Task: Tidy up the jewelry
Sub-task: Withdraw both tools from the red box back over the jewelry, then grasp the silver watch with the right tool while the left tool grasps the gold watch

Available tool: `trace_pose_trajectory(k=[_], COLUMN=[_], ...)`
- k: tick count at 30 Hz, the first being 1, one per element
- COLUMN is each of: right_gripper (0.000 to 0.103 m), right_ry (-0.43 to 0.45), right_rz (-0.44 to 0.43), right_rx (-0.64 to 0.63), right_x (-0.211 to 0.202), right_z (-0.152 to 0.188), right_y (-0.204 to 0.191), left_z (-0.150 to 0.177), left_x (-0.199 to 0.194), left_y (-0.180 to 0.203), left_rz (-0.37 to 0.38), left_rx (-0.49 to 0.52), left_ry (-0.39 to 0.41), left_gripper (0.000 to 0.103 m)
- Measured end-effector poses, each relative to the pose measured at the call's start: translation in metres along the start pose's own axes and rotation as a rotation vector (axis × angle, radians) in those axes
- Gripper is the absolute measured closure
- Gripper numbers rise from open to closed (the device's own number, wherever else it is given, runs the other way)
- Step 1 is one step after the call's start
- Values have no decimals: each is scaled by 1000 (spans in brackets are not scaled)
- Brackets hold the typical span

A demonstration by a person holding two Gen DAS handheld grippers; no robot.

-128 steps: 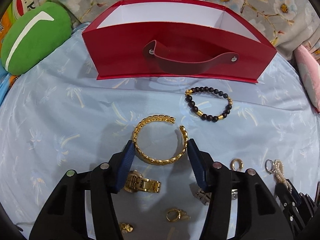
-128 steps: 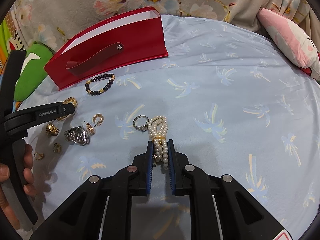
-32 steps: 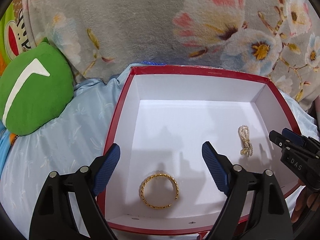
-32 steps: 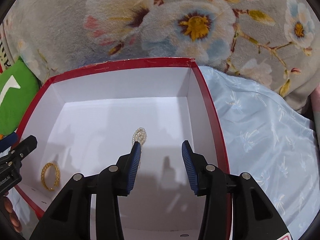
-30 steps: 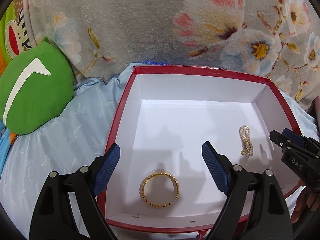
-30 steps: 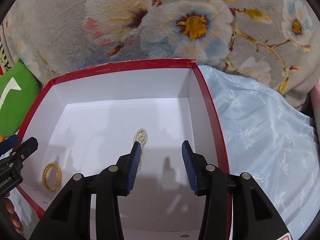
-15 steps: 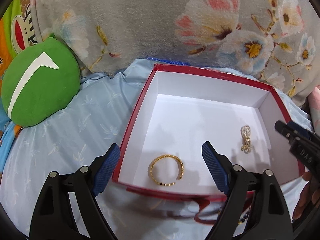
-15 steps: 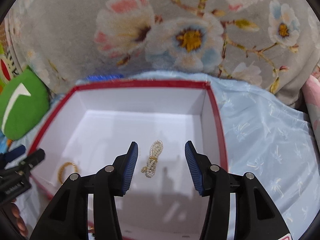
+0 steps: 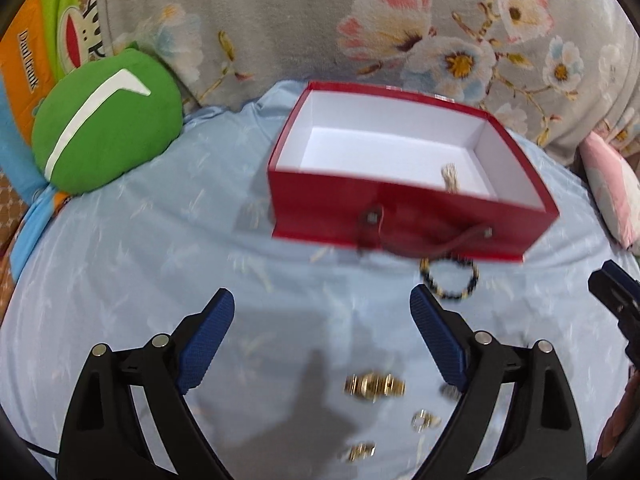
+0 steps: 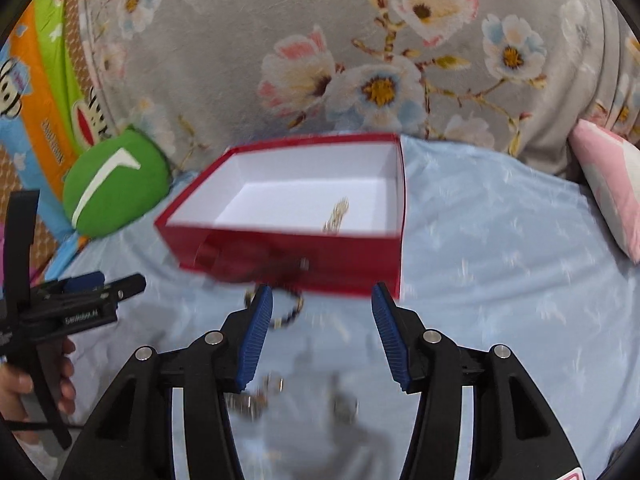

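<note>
The red box (image 9: 404, 216) with a white inside stands at the back of the blue bed sheet; it also shows in the right wrist view (image 10: 288, 248). A pearl bracelet (image 9: 450, 176) lies inside it, seen too in the right wrist view (image 10: 338, 214). The gold bangle is hidden behind the front wall. A black bead bracelet (image 9: 450, 280) lies in front of the box. Gold pieces (image 9: 374, 386) and small rings (image 9: 426, 420) lie near my left gripper (image 9: 322, 338), which is open and empty. My right gripper (image 10: 322, 338) is open and empty above blurred jewelry (image 10: 256, 398).
A green cushion (image 9: 100, 124) sits at the back left. A floral grey blanket (image 9: 360, 20) rises behind the box. A pink pillow (image 9: 612, 184) lies at the right edge. The right gripper's tip (image 9: 616, 292) shows at the right of the left wrist view.
Both grippers have pulled back from over the box toward the front of the bed, leaving the gold bangle and pearl bracelet inside. Loose jewelry on the sheet has come back into view.
</note>
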State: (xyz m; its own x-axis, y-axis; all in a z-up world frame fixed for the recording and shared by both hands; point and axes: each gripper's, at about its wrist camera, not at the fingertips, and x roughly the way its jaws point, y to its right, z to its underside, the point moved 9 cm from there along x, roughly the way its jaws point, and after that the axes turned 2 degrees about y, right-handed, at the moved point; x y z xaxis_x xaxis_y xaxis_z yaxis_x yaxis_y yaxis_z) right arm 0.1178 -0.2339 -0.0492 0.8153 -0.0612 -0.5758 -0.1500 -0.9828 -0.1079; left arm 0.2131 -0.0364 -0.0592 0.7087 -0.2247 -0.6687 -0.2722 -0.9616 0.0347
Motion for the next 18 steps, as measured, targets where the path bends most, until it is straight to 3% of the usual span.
trace_pose_trajectory(k=[9, 18], right_gripper=[51, 57], right_ry=[-114, -231], right_rz=[-68, -163], right_rx=[23, 131], right_x=[-4, 35], right_z=[76, 98], right_y=[-30, -46], left_z=[81, 105], left_x=[-12, -20], left_y=[-3, -12], left_rz=[20, -4], left_rx=[-60, -81], left_ry=[-104, -116], left_gripper=[16, 16])
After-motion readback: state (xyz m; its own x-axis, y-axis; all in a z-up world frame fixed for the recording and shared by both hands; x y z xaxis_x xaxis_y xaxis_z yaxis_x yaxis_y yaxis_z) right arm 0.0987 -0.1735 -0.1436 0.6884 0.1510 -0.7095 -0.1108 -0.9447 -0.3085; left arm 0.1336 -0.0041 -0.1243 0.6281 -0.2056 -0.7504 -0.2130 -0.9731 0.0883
